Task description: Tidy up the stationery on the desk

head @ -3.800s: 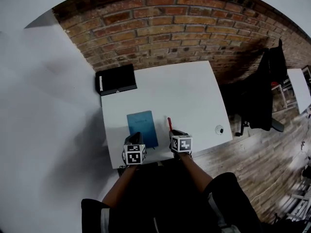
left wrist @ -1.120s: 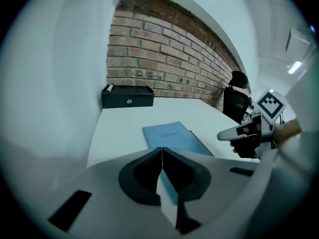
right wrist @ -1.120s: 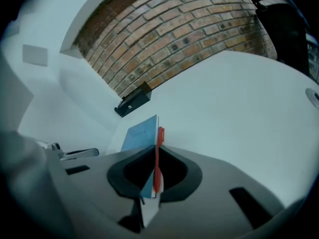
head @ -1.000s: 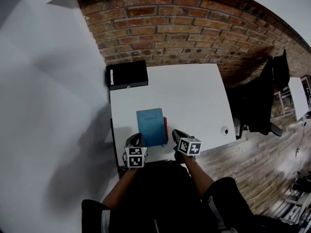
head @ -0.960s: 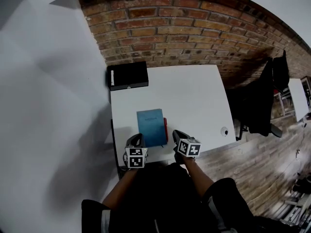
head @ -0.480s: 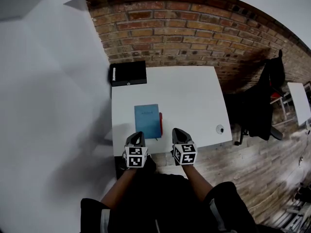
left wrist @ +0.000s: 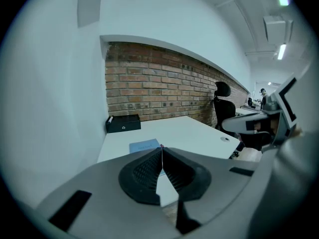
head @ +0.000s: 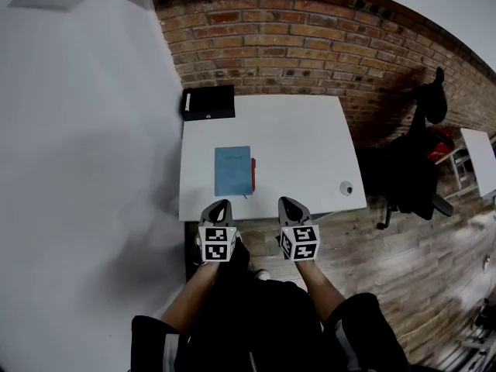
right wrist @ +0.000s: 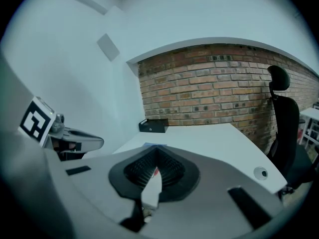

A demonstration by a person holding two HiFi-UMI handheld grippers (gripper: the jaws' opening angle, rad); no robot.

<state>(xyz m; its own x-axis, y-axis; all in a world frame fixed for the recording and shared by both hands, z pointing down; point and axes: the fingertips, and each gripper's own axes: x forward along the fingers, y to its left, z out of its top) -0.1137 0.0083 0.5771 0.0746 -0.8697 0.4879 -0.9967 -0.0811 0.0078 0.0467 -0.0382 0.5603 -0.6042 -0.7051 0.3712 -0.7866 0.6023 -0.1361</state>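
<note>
Both my forearms reach straight ahead, side by side, bare below dark sleeves. Left gripper (head: 222, 204) and right gripper (head: 285, 201) sit level with each other at the near edge of the table (head: 302, 142), raised off it, touching nothing. Both aim at the far brick wall (head: 310, 53), noses tipped slightly down, marker cubes facing up

Left jaws: fully together, ribbed black pads meeting in a thin seam, nothing between them. Right jaws: also closed tight and empty; the red bit seen past the pads is the pen lying beyond on the table

Blue notebook (head: 232, 170): flat, rectangular, matte cover, lying on the near-left part of the table, long side running near to far. Red pen (head: 253, 175): slim, lying just beside the notebook's right edge and parallel to it. Black box (head: 208, 103): low, rectangular, at the far-left corner against the wall. Small round fitting (head: 346, 188) near the table's right near corner. Table top smooth, white, squarish. Black office chair (head: 418, 153) to the right on the wood-plank floor (head: 403, 262)
</note>
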